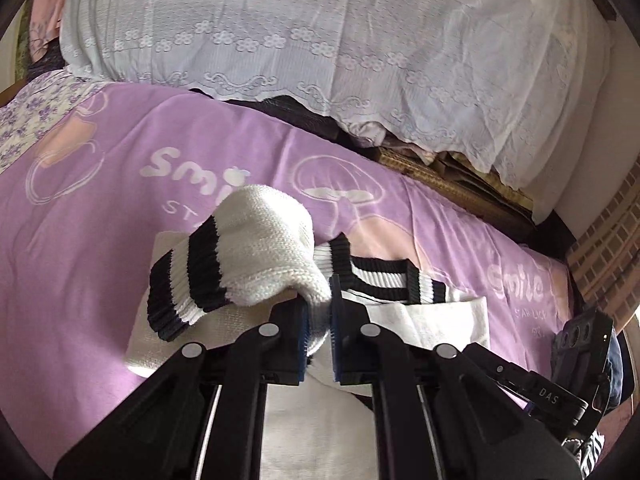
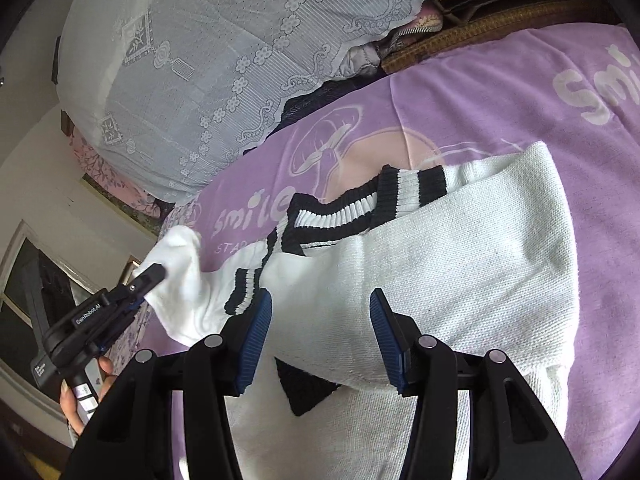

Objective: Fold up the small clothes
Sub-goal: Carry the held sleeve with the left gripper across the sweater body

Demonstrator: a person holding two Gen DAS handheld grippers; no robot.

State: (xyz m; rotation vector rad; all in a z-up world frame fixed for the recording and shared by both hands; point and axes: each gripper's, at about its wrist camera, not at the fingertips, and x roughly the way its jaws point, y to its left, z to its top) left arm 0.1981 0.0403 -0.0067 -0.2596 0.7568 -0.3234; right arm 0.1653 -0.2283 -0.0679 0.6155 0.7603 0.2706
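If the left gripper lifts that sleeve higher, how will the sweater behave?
Probably floppy: the sleeve droops over the left gripper. Its chunky knit likely grips the pads rather than slipping. The sweater body would probably drag along the purple blanket.

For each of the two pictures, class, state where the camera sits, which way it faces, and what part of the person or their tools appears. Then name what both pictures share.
Left wrist view: sits on the left gripper, facing forward along jaws shut on a sleeve of the white sweater; the right gripper's body shows at the right edge.
Right wrist view: sits on the right gripper, jaws open above the sweater body; the left gripper and the person's hand show at left.
Shared: sweater, purple blanket, lace cover.
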